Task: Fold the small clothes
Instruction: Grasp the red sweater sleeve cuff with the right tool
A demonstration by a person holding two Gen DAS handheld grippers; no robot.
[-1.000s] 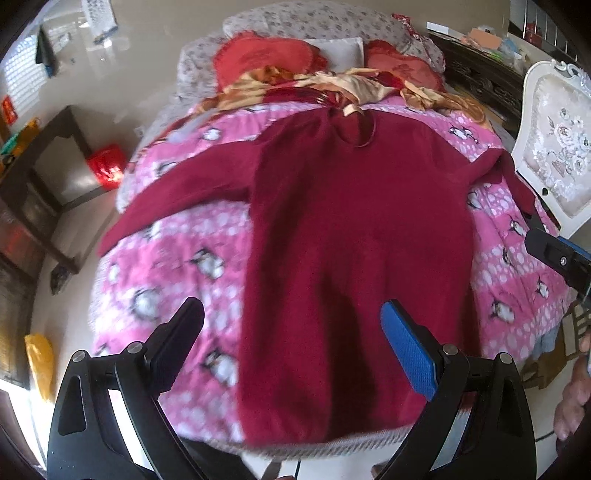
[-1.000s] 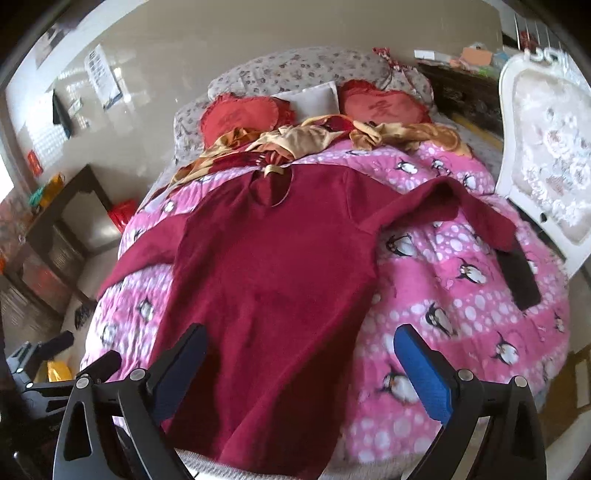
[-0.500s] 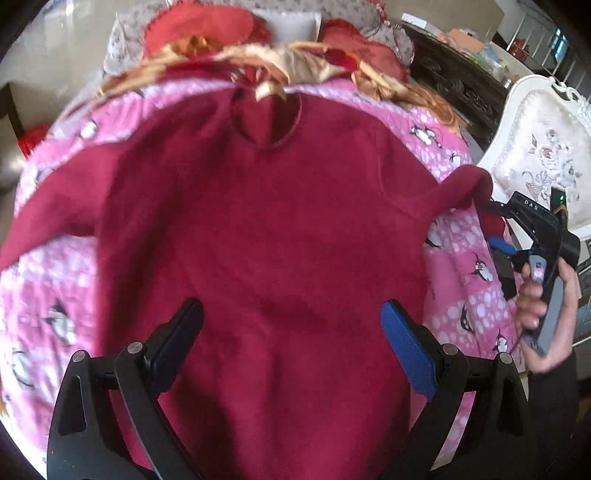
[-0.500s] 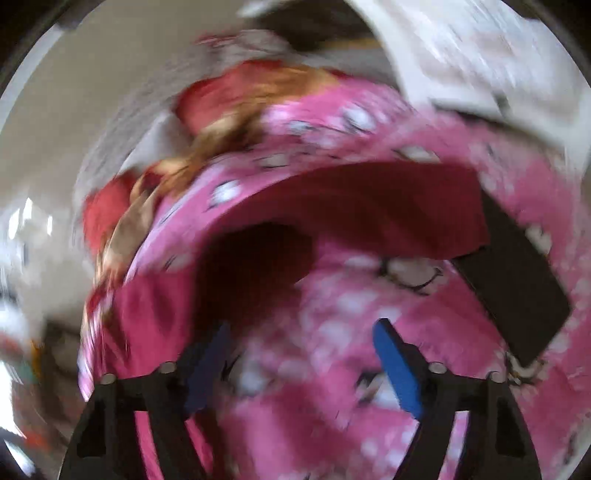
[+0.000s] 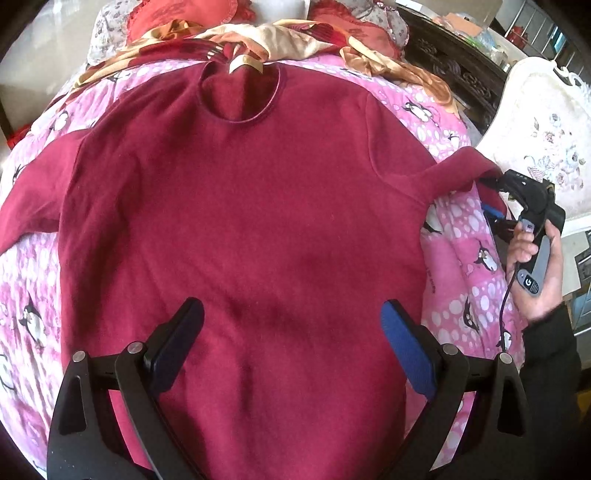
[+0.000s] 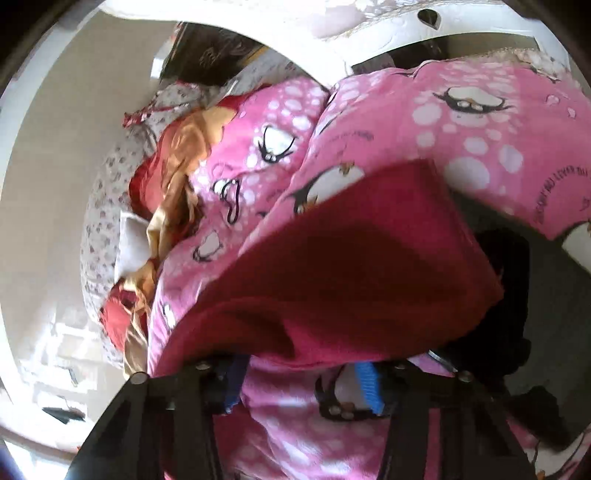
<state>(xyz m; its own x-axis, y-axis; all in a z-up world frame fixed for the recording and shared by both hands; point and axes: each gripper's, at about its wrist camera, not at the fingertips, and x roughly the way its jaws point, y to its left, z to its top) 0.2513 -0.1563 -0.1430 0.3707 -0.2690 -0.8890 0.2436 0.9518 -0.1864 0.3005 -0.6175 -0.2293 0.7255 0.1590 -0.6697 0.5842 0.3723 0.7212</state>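
Note:
A dark red sweater (image 5: 240, 203) lies spread flat, neck away from me, on a pink penguin blanket (image 5: 454, 229). My left gripper (image 5: 291, 308) hovers open over the sweater's lower body with only cloth below it. At the right edge a hand (image 5: 535, 288) holds my right gripper (image 5: 491, 199) against the end of the right sleeve (image 5: 458, 170). In the right wrist view the scene is rolled sideways. There the sleeve (image 6: 351, 277) drapes just past the fingertips. The right gripper (image 6: 301, 384) is closing, its blue pads (image 6: 369, 384) still apart with blanket showing between them.
A white ornate chair (image 5: 546, 140) stands close beside the bed on the right. Red pillows (image 5: 177, 14) and a gold and red satin cloth (image 5: 288, 37) lie at the head. Dark carved furniture (image 5: 454, 66) is behind. A black item (image 6: 509, 295) lies by the sleeve end.
My left gripper moved forward and lower over the sweater. The right gripper swung to the right sleeve end, rolled sideways, and its jaws narrowed.

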